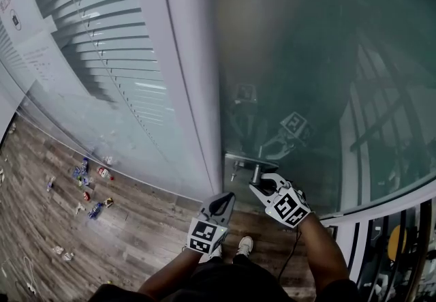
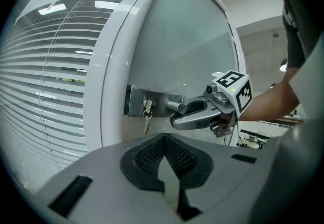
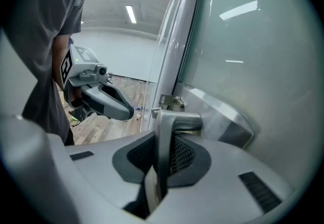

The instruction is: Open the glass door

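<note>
The frosted glass door (image 1: pixel 306 55) carries a steel lock plate (image 1: pixel 238 161) with a lever handle (image 1: pixel 257 172). My right gripper (image 1: pixel 261 187) is shut on that handle. In the right gripper view the metal lever (image 3: pixel 177 123) stands upright between the black pads of the right gripper (image 3: pixel 163 139). In the left gripper view the right gripper (image 2: pixel 178 117) grips the handle stub (image 2: pixel 174 105), and a key (image 2: pixel 147 121) hangs from the lock beside it. My left gripper (image 1: pixel 223 200) hovers just left of the handle, shut and empty, with its tips (image 2: pixel 163 138) meeting.
A white door frame post (image 1: pixel 184 76) runs beside the door, with a blind-covered glass panel (image 1: pixel 102 21) to its left. Small scattered items (image 1: pixel 88 185) lie on the wooden floor. The person's shoes (image 1: pixel 245 246) stand close to the door.
</note>
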